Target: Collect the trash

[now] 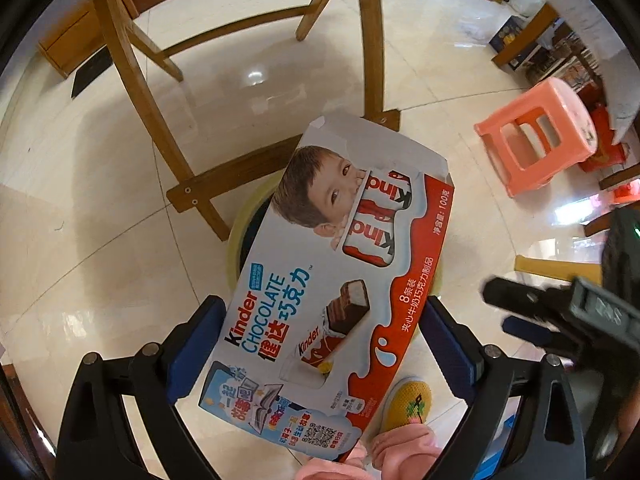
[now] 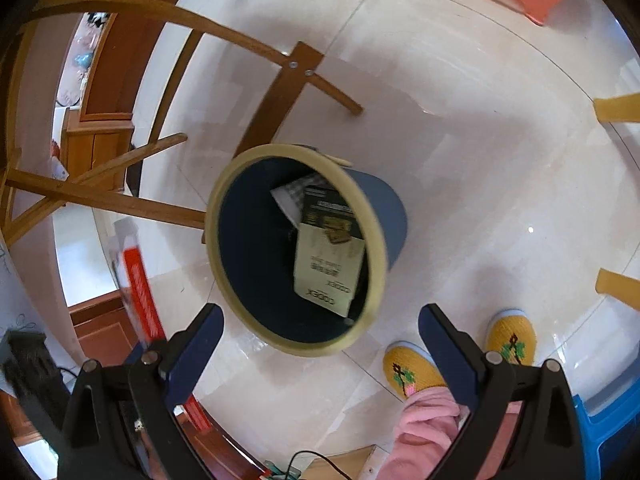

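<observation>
A: Item one, left claw (image 1: 320, 344): what are you holding?

B: You are gripping the Kinder chocolate box (image 1: 332, 280) by its long edges, pads pressing both sides. It is hanging flat above the floor, its far end covering part of the bin's yellow rim.

A: Item two, right claw (image 2: 320, 344)?

B: Spread wide and carrying nothing; you are hovering it over the bin (image 2: 384, 216).

A: Bin contents?

B: A Codex carton (image 2: 328, 272) and a pale wrapper are already lying inside. The bin is sitting on the tiles near the chair legs (image 2: 276, 96), just beyond your yellow slippers (image 2: 412, 368).

A: Step in hand?

B: Likely delivering the box. Next, centre it over the opening, tip it downward, then let go.
</observation>
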A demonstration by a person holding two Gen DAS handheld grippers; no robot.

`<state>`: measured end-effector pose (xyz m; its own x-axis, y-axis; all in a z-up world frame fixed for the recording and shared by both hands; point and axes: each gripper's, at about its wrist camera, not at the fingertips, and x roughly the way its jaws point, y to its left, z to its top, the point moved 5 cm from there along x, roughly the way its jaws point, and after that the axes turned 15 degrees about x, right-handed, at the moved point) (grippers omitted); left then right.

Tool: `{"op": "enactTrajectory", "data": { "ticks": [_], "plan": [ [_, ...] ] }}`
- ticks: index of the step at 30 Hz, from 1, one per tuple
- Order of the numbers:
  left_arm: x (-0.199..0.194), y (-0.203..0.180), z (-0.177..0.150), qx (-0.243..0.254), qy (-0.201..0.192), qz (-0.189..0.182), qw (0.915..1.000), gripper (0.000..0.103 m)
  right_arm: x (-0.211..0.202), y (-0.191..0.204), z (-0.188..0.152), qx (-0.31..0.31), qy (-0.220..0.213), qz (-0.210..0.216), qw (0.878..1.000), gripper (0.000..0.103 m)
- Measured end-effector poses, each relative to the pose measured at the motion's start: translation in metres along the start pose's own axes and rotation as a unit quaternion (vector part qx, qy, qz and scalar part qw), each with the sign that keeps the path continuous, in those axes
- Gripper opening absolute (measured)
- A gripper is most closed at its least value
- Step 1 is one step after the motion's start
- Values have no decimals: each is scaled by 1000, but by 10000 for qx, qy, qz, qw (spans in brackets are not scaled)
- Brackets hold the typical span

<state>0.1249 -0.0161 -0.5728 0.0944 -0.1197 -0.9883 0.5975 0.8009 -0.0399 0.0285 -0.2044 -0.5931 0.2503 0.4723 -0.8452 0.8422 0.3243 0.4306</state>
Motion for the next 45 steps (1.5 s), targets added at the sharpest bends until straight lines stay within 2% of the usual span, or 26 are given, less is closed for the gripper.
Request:
{"op": "enactTrajectory", "data": {
  "ticks": [4, 6, 12, 20, 25, 34, 39, 45],
  "plan": [
    [9, 1, 4, 21, 32, 155, 9999, 97, -5, -5, -3, 27, 37, 89, 9999, 99],
    [9, -1, 6, 79, -37, 202, 9998, 102, -8, -3, -5, -30, 18, 154, 9999, 98],
    [7, -9, 9, 276, -129, 313, 9990, 102, -17, 7, -6, -230, -50, 287, 9993, 99],
    [-25, -19, 2, 244, -312, 301, 9988, 102, -32, 14, -15, -407, -76, 222, 9989, 99],
    [-71, -22, -6, 145, -444, 247, 9986, 102, -61, 24, -27, -620, -123, 169, 9979, 99],
    [-189, -32, -10, -237, -903, 248, 9953, 102, -146, 59, -58, -1360, -418, 1, 9898, 98],
    [-253, -41, -12, -223, -1114, 295, 9931, 102, -201, 91, -83, -1970, -714, -146, 9777, 98],
    [-329, -36, -16, -428, -1379, 307, 9890, 102, -268, 129, -122, -2682, -937, -215, 9586, 98]
  ]
}}
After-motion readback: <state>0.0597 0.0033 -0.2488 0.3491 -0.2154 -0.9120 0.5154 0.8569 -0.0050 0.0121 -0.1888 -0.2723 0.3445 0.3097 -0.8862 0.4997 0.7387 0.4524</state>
